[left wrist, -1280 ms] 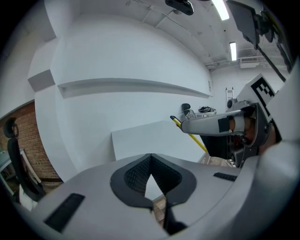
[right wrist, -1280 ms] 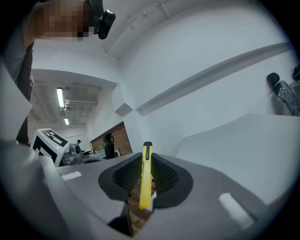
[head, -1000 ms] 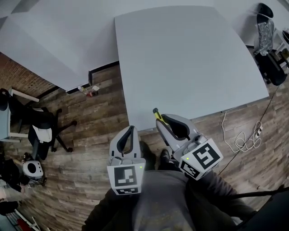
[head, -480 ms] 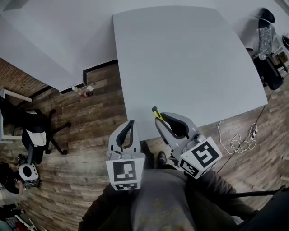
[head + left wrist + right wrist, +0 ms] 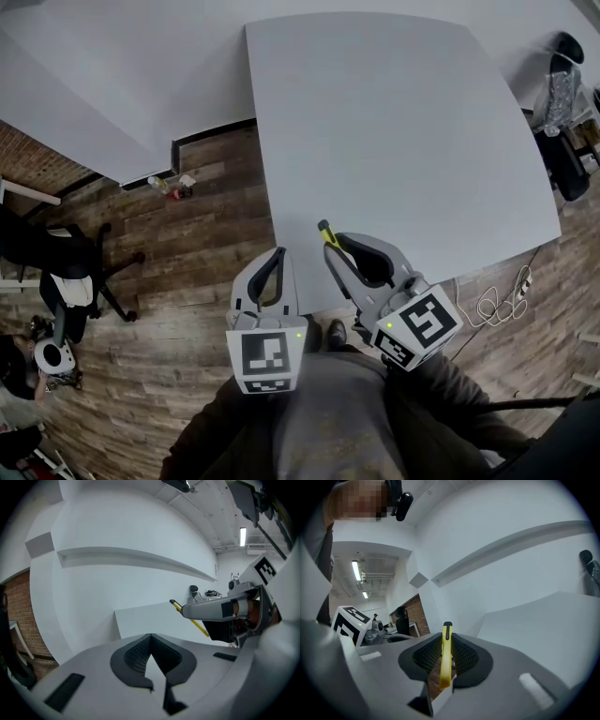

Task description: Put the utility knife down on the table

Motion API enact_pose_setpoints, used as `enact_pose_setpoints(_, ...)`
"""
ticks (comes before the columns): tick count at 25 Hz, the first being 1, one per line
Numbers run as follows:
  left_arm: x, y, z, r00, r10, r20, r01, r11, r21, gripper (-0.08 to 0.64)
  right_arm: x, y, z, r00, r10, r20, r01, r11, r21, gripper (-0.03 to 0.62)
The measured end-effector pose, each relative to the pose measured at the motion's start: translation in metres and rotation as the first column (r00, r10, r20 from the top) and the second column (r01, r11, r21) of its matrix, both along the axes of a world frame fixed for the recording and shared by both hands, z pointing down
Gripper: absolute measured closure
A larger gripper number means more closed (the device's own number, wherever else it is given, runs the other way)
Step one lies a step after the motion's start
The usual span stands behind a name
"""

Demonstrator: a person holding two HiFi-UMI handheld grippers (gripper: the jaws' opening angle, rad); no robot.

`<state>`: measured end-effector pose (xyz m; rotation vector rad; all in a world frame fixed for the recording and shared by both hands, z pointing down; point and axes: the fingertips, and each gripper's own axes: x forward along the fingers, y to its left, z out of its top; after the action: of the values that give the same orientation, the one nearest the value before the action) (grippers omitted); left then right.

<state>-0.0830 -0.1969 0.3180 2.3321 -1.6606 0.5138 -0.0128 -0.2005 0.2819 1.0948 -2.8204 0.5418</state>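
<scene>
White counter (image 5: 394,122) fills the upper frame — right hand-held gripper (image 5: 334,247) still pinches the utility knife (image 5: 446,656) at its near edge, barely moved, not yet set down; left hand-held gripper (image 5: 278,255) pressed together, empty.

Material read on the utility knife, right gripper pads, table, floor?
Utility knife: likely plastic, matte yellow body, black tip.
Pads of the right gripper: probably rubber, black, fine ribbed texture.
Table: smooth, matte, pale top; laminate or painted board, cannot tell.
Floor: wood-look planks with grain and seams; real wood or vinyl unclear.
</scene>
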Motion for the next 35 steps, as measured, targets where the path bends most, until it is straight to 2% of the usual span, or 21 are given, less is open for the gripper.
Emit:
enact_pose_setpoints(11,-0.024,-0.037,0.005,0.999,0.033,-0.042,-0.033,0.999,-0.002,0.558,-0.032,-0.027,0.007,0.999,0.016,-0.046,-0.017,1.000,-0.019,0.531)
enact_pose_setpoints(20,-0.014,-0.045,0.009,0.999,0.028,-0.036,-0.029,1.000,-0.006,0.558,-0.025,-0.035,0.013,0.999,0.002,-0.044,-0.003,1.000,-0.024,0.531)
enact_pose_setpoints(28,-0.006,-0.060,0.024,1.000,0.019,-0.015,-0.020,0.999,-0.051,0.558,-0.020,-0.057,0.029,0.999,-0.020,-0.031,0.018,0.998,-0.059,0.531)
enact_pose_setpoints(35,0.003,-0.069,0.042,0.999,0.038,-0.010,-0.039,0.995,-0.093,0.558,-0.009,-0.067,0.046,0.999,-0.001,-0.049,-0.003,0.997,-0.083,0.531)
